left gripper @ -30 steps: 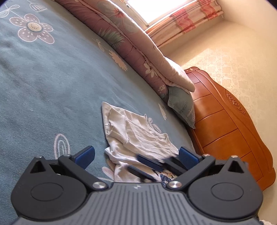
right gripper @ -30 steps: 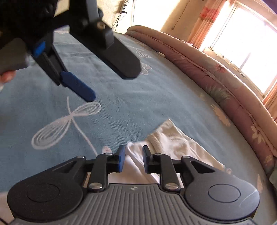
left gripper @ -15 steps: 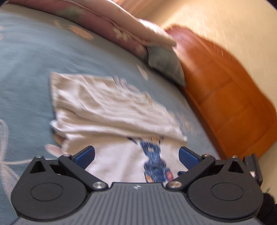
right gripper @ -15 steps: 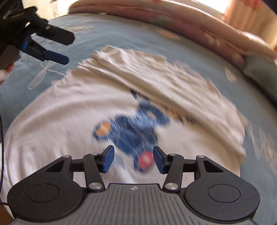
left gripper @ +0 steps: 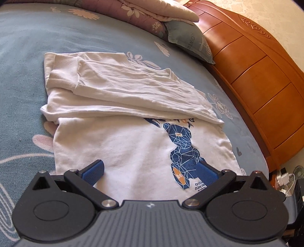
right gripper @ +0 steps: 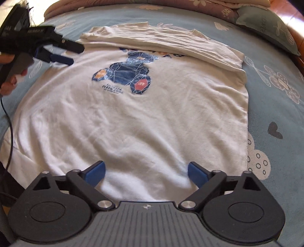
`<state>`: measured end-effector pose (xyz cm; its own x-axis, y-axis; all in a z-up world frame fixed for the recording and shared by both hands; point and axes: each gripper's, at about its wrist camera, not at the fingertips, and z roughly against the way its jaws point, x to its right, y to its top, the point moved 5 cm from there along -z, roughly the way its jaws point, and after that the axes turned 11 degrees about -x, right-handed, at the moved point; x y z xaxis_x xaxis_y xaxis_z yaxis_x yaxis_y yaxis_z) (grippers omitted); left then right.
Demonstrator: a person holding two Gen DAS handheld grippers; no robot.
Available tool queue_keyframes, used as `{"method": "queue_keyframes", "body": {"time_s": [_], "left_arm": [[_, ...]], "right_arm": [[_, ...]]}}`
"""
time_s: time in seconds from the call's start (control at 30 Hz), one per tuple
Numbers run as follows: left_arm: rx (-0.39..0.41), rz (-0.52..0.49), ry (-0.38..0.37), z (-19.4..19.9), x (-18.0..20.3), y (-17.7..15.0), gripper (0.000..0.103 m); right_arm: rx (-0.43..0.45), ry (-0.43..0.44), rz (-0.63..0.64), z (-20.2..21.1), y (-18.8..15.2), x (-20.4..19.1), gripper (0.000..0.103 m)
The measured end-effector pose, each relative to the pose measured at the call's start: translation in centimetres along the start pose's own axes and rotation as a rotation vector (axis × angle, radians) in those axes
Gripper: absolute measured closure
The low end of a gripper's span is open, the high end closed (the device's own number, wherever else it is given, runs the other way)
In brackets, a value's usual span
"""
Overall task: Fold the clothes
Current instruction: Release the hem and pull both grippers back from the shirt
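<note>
A white long-sleeved shirt (left gripper: 125, 144) with a blue bear print (left gripper: 182, 150) lies flat on the bed, its sleeves (left gripper: 121, 85) folded across the chest. The same shirt (right gripper: 133, 117) fills the right wrist view, print (right gripper: 125, 76) toward the far end. My left gripper (left gripper: 150, 172) hangs open just above the shirt's near edge, nothing between its blue pads. My right gripper (right gripper: 146, 172) is open over the shirt's plain lower half. From the right wrist view the left gripper (right gripper: 62, 53) shows at the upper left over the shirt's edge, held by a hand (right gripper: 9, 83).
The shirt rests on a blue-grey bedspread (left gripper: 24, 49) with flower patterns. A rolled floral quilt (left gripper: 144, 11) and a grey pillow (left gripper: 190, 39) lie along the far side. A wooden headboard (left gripper: 262, 81) rises at the right, with small devices and a cable (left gripper: 285, 180) beyond it.
Both grippers swung down from above the bed to hover over the spread shirt. The right gripper's jaws went from nearly shut to wide open. The left stayed open.
</note>
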<state>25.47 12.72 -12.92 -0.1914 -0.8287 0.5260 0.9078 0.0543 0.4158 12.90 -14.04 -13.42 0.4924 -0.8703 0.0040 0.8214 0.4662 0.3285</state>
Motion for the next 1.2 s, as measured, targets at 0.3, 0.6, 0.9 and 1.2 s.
{"method": "queue_keyframes", "body": {"time_s": [0.3, 0.6, 0.9, 1.2], "left_arm": [[0.003, 0.005, -0.011, 0.1, -0.2, 0.0, 0.001], [0.017, 0.023, -0.026, 0.1, -0.4, -0.1, 0.001], [0.081, 0.038, -0.057, 0.4, -0.8, -0.8, 0.001], [0.139, -0.118, 0.057, -0.2, 0.8, -2.0, 0.001]], "right_arm": [[-0.028, -0.033, -0.013, 0.0, -0.7, -0.3, 0.0], [-0.028, -0.046, -0.056, 2.0, -2.4, -0.6, 0.0], [-0.016, 0.017, -0.077, 1.2, -3.8, -1.6, 0.0], [0.087, 0.035, -0.083, 1.4, -5.2, -1.0, 0.0]]}}
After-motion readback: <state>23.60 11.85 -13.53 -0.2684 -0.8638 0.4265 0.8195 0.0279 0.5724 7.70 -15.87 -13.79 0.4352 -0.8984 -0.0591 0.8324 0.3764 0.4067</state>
